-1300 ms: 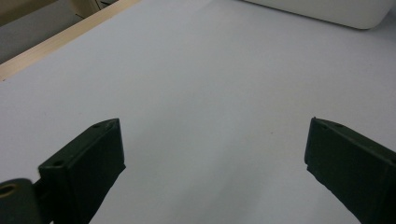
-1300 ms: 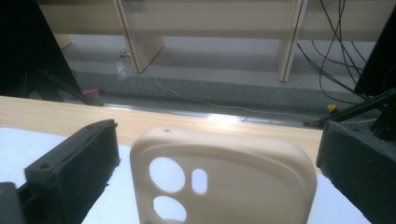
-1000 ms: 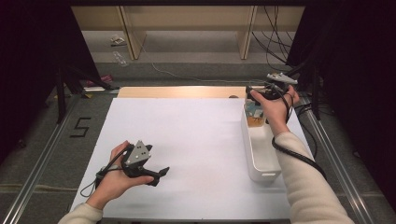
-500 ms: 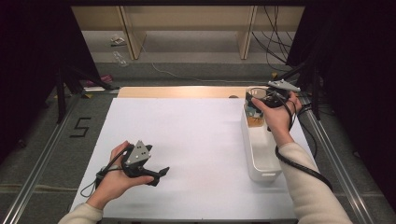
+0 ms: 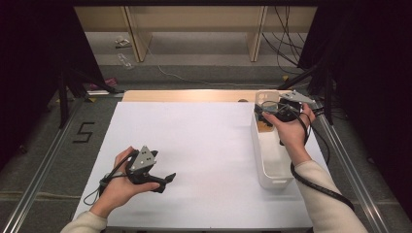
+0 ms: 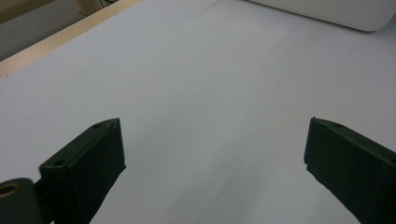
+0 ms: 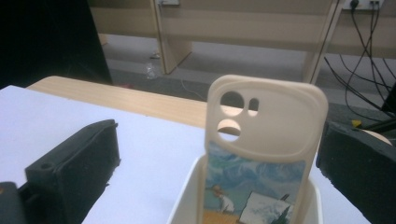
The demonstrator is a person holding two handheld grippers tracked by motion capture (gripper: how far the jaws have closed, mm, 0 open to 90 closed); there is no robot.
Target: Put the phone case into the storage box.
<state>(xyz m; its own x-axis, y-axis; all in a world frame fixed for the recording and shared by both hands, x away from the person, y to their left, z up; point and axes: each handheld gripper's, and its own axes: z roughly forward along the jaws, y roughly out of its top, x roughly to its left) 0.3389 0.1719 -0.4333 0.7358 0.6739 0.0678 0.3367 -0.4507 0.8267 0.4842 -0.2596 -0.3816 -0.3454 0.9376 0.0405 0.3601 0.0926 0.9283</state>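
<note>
A beige phone case (image 7: 266, 140) with a painted picture on its lower part stands upright in the far end of a white bin (image 7: 187, 196). My right gripper (image 7: 215, 140) is open, with one jaw on each side of the case and a clear gap on the left side. From above, the right gripper (image 5: 265, 112) hovers at the bin's (image 5: 272, 174) far end, beside the phone case (image 5: 266, 103). My left gripper (image 5: 167, 178) rests low on the white table at the near left. Here the left gripper (image 6: 215, 140) is open, with bare table between its jaws.
The white table top (image 5: 204, 145) has a wooden strip (image 5: 184, 95) along its far edge. Metal rails run down both sides. Beyond the table are shelf legs and cables on the floor. The bin's end (image 6: 327, 11) shows far ahead of the left gripper.
The right hand and gripper have shifted slightly toward the person over the bin's far end. The left hand has stayed where it was.
</note>
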